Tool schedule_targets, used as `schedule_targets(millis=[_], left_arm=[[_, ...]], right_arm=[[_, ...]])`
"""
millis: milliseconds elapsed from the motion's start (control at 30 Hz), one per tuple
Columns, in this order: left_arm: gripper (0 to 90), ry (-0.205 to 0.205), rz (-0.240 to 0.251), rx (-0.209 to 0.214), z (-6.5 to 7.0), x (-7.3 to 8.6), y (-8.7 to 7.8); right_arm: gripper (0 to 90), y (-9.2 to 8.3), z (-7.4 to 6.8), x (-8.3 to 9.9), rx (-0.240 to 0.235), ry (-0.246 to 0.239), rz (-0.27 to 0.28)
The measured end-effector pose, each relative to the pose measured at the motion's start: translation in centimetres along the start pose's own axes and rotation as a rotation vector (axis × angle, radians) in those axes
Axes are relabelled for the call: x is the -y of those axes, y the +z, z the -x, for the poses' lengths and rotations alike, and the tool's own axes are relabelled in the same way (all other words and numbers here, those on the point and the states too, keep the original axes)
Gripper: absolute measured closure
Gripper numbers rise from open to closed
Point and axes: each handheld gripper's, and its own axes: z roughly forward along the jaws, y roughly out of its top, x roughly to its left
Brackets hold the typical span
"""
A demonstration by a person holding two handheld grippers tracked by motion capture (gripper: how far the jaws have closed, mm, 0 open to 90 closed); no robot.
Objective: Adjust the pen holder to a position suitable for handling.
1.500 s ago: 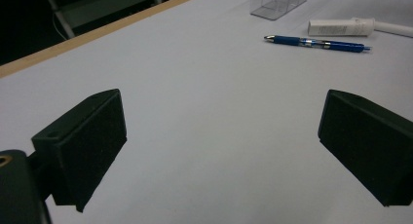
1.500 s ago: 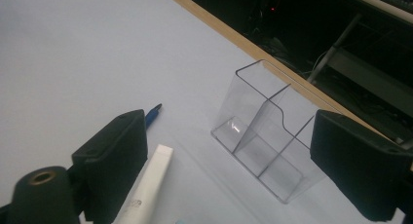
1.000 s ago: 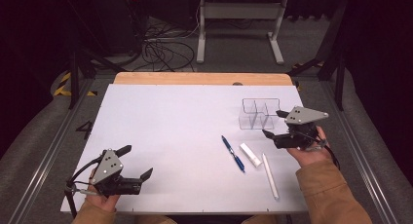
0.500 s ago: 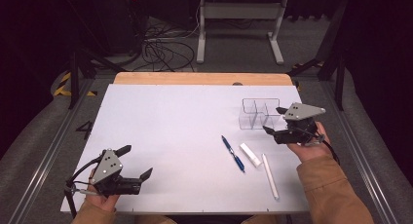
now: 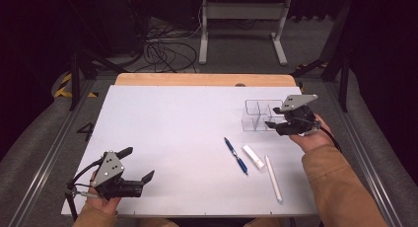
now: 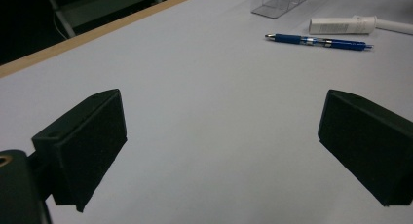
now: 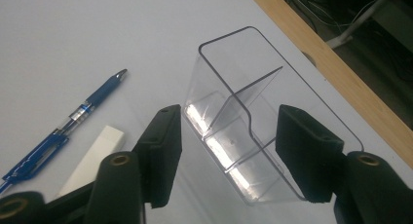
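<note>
Resting at the near left corner of the one white table [image 5: 172, 118], your left gripper [image 5: 132, 169] holds its jaws wide with nothing but bare tabletop between them. Moving right, you pass one blue pen [image 5: 235, 155], then one short white eraser-like block [image 5: 253, 156] just beside it, then one long white stick [image 5: 273, 178], all three lying loose and apart from both grippers. Farther right and toward the back stands one clear plastic organizer [image 5: 257, 114] with dividers inside. Your right gripper [image 5: 272, 119] has just been closing its jaws around the organizer's near end; the container sits between them, and they look right against its walls, though you cannot tell firm contact for certain.
</note>
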Motion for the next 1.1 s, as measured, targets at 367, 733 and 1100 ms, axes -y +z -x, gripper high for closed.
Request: schedule_targets(millis=[367,733,1100], left_arm=[[4.5,0.000,0.001,0.000,-0.1,0.0,0.0],[4.6,-0.004,-0.002,0.001,-0.1,0.0,0.0],[4.6,-0.002,-0.004,-0.001,0.0,0.0,0.1]], right_arm=[[52.9,2.2,1.4,-0.8,-0.051,-0.052,-0.083],[58.7,4.2,1.9,-1.1,-0.070,-0.085,-0.145],[64.8,5.2,2.1,-1.3,-0.074,-0.109,-0.193]])
